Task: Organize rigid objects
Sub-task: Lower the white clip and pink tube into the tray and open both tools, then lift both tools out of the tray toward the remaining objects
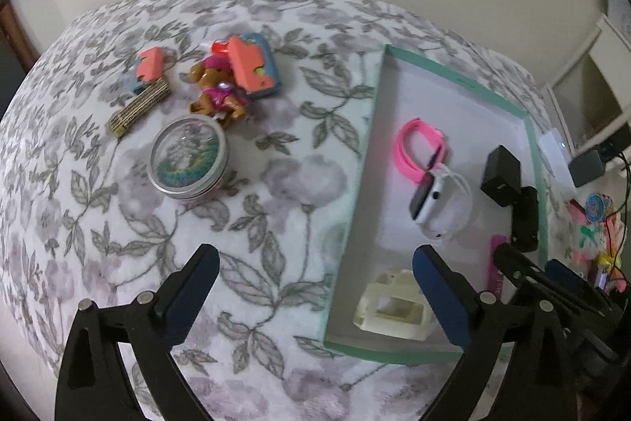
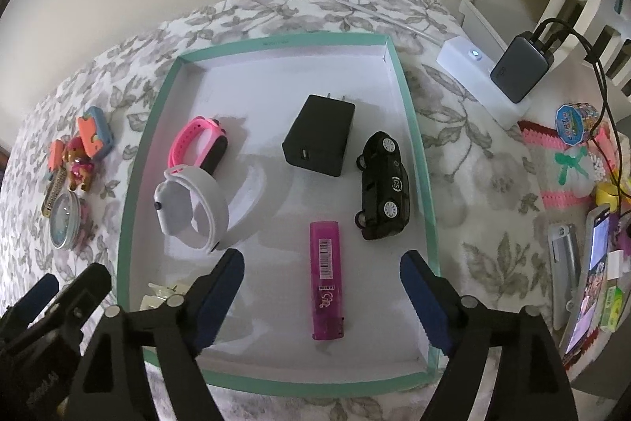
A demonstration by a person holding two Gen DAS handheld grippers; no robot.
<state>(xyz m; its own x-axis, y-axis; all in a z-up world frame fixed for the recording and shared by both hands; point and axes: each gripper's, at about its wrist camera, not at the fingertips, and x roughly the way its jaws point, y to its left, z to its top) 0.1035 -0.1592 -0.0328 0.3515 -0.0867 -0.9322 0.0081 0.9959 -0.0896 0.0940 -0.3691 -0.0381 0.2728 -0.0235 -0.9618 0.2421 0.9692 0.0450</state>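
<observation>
Floral bedspread [image 1: 276,184] under us; both grippers gape, nothing pinched. Right gripper [image 2: 321,271] hangs over the lighter [image 2: 326,279] lying in the tray [image 2: 418,152]; left gripper [image 1: 315,263] straddles its edge. Next we'd reach farther for the round tin [image 1: 188,156], squaring jaws across it

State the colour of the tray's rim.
Mint green rim, white inside; clearest in the right wrist view.

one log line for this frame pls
left claw: open, empty | right claw: open over pink lighter | tray: lighter, toy car, charger, two watches | round tin: outside
</observation>
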